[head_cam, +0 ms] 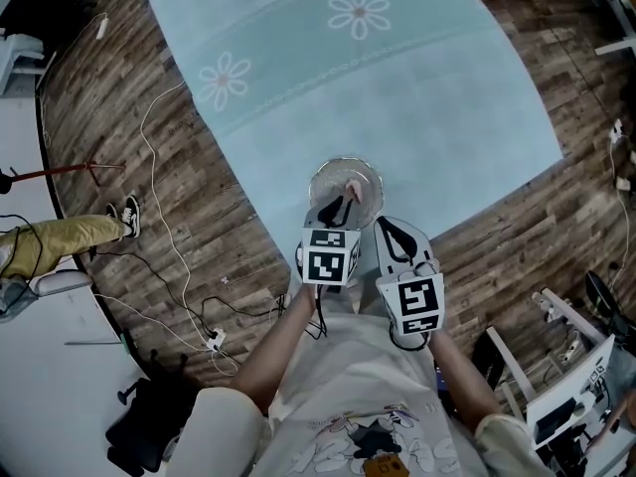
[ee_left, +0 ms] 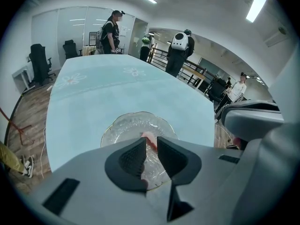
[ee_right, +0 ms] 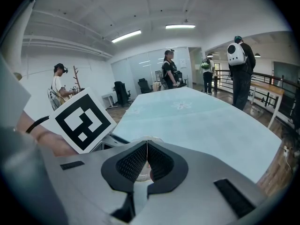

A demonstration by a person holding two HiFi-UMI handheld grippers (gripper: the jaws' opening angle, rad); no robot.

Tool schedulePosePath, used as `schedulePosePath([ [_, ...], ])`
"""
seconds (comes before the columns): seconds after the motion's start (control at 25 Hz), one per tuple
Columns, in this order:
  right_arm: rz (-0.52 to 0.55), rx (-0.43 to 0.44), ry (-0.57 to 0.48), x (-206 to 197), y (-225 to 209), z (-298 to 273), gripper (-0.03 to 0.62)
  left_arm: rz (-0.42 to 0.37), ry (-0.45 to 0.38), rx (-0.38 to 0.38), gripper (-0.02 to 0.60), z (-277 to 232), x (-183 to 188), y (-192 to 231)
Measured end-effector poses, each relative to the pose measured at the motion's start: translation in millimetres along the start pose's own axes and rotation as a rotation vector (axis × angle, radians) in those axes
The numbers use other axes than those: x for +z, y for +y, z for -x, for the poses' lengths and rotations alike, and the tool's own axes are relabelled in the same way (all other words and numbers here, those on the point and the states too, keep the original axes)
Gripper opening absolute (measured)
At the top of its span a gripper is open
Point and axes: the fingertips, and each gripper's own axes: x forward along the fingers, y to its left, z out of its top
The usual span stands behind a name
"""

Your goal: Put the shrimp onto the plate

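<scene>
Head view: the left gripper (head_cam: pixel 335 207) hangs over the glass plate (head_cam: pixel 370 170) at the table's (head_cam: pixel 397 87) near edge, covering part of the plate.

Left gripper view: the claw clamps the shrimp (ee_left: pixel 149 139) at its tips above the plate. The shrimp is mostly hidden.

Right gripper view: the right gripper (ee_right: pixel 147 156) claw is closed and empty.

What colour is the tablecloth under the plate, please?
The tablecloth is pale blue with white flowers; clearest in head view.
</scene>
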Motion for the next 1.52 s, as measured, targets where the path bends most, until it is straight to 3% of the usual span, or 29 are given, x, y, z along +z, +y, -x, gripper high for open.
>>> schedulePosePath([
  [0.52, 0.024, 0.007, -0.031, 9.6, 8.9, 9.9, 0.022, -0.004, -0.059, -0.004, 0.061, 33.8, 6.5, -7.2],
  [0.76, 0.042, 0.011, -0.045, 18.2, 11.9, 15.5, 0.021, -0.007, -0.113, 0.015, 0.008, 62.3, 14.3, -8.6],
  [1.04, 0.073, -0.006, -0.057, 18.6, 13.3, 26.3, 0.021, -0.032, -0.166, 0.009, 0.008, 95.6, 16.0, -13.9],
  [1.52, 0.085, -0.004, -0.109, 43.4, 16.3, 39.5, 0.023, -0.076, -0.352, -0.005, 0.008, 149.7, 43.6, -33.5],
])
